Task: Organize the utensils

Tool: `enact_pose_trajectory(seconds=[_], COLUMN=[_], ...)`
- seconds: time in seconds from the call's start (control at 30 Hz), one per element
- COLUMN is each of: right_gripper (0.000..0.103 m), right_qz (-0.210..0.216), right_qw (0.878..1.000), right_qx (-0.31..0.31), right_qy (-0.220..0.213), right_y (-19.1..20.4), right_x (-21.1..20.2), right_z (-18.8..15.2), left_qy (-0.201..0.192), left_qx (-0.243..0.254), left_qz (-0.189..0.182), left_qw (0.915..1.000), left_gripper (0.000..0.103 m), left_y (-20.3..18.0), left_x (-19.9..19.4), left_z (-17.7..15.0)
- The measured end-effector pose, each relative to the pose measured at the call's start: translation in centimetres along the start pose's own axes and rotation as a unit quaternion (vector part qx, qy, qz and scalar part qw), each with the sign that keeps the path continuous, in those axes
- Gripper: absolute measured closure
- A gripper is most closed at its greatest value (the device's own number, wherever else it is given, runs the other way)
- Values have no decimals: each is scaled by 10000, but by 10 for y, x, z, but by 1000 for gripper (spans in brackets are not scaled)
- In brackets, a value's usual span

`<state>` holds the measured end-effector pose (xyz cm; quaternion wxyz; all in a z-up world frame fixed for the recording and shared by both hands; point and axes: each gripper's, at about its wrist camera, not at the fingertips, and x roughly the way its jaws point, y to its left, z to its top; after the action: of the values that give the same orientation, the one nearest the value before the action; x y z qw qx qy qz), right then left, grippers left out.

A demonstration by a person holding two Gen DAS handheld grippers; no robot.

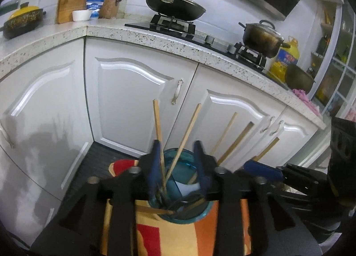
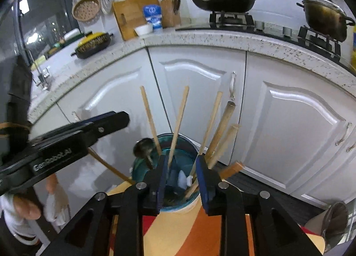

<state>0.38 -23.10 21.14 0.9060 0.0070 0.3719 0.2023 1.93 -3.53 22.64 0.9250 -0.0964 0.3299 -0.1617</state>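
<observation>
We see a rather dim, bluish kitchen — light falls from above and puts white glare streaks on the cabinet doors [image 1: 133, 91]. At 8 o'clock in the left view a soft grey shadow lies. Edges bend strongly, corners go black — the countertop [image 2: 200, 38] curves. Near parts are slightly blurred.

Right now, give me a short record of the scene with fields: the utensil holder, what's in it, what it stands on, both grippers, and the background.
holder: blue-green translucent cup
contents: wooden chopsticks, dark ladle, a white item low inside
surface: orange, yellow and red patterned tabletop
left gripper: jaws open, chopsticks standing between them, over the cup
right gripper: jaws open at the cup's rim
background: white cabinets, black wok on the stove
</observation>
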Motion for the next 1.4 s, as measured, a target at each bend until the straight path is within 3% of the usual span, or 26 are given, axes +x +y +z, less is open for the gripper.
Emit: enact_pose_trajectory(seconds=[0.1,0.23,0.37,0.7,0.87,0.97,1.4], right_gripper=[74,69,61,61,59,50,48], right_qz=[-20,-29,-125,-400,-539,-579,-638], right_qw=[9998,9988,9977,9973,9969,9966,9969], right_qx=[41,182,316,442,361,373,266], right_qy=[-191,-462,-580,-429,-453,-444,-372], right_y=[1,0,-2,3,11,13,24], right_x=[-20,-45,-62,-67,-74,-74,-73], right_z=[-8,-21,-37,-75,-83,-85,-90], left_qy=[-71,-223,-345,-279,-297,-295,-283], left_qx=[83,172,226,694,779,782,695], left_qz=[18,88,206,540,618,689,1023], left_qw=[9999,9996,9989,9957,9946,9941,9919], left_gripper=[56,51,51,50,50,50,50], left_y=[-5,-10,-14,-44,-52,-53,-44], left_x=[-13,-32,-50,-70,-76,-80,-85], left_z=[-3,-10,-20,-63,-80,-86,-101])
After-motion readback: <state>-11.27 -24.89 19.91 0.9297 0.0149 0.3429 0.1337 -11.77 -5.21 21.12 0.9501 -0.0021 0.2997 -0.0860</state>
